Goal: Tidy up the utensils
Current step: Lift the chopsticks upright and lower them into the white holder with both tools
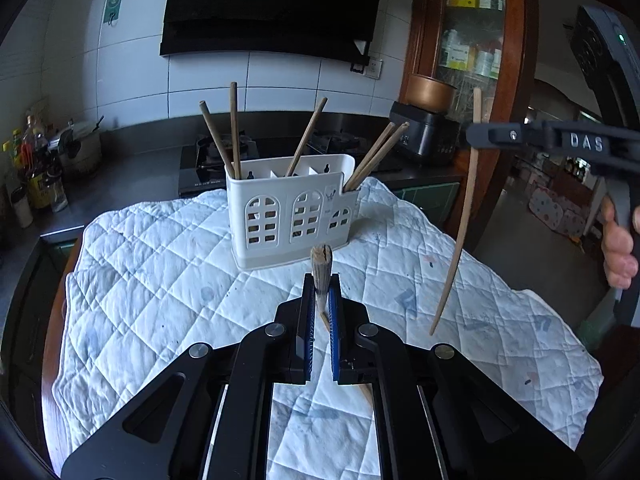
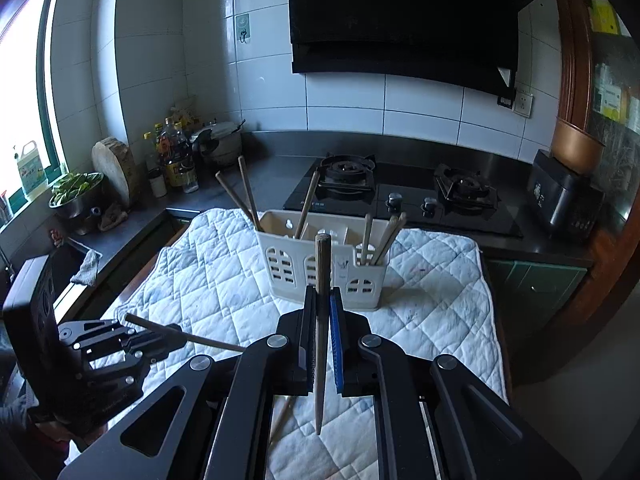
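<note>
A white slotted utensil holder [image 1: 288,204] [image 2: 320,264] stands on a white quilted cloth [image 1: 168,280] and has several wooden chopsticks [image 1: 234,128] leaning in its compartments. My left gripper [image 1: 321,292] is shut on a worn wooden chopstick [image 1: 321,262], held above the cloth in front of the holder. My right gripper [image 2: 322,300] is shut on another chopstick [image 2: 322,256], which points at the holder. The left wrist view shows the right gripper [image 1: 476,136] at the right, with its long chopstick [image 1: 460,232] hanging down. The right wrist view shows the left gripper [image 2: 180,338] low at the left, its chopstick [image 2: 216,344] lying crosswise.
A gas hob [image 2: 400,196] and a black cooker [image 2: 564,200] sit on the dark counter behind the cloth. Bottles and a pot [image 2: 176,160] crowd the back left corner. A wooden stick end [image 2: 282,416] shows on the cloth under my right gripper. A hand [image 1: 618,248] grips the right handle.
</note>
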A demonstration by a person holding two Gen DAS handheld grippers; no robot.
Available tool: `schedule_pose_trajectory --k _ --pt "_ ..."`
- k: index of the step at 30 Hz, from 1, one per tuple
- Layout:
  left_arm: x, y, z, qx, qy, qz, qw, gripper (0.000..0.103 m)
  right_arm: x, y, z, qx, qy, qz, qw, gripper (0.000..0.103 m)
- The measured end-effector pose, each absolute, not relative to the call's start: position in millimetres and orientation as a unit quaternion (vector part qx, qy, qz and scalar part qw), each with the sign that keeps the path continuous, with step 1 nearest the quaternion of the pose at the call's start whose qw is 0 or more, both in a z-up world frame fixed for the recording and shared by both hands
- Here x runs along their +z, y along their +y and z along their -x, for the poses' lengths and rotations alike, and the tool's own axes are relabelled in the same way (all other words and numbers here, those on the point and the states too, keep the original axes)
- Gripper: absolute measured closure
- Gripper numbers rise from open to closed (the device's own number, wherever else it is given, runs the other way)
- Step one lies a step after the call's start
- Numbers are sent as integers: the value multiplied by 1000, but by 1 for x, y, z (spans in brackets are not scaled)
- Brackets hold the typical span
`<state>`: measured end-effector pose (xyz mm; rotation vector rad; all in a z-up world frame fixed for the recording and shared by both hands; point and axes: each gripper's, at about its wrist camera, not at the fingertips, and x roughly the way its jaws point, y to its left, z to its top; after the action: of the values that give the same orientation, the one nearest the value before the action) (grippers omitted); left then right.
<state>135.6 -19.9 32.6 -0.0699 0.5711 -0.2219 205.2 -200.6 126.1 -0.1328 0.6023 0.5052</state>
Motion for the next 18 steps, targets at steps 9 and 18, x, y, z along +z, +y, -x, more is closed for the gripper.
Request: schedule_pose_trajectory --k 9,18 --pt "68 -8 -164 -116 262 23 958 98 187 -185 -259 241 242 25 940 96" --pt "132 -5 -194 -100 192 -12 976 98 202 -180 -310 185 188 9 965 96"
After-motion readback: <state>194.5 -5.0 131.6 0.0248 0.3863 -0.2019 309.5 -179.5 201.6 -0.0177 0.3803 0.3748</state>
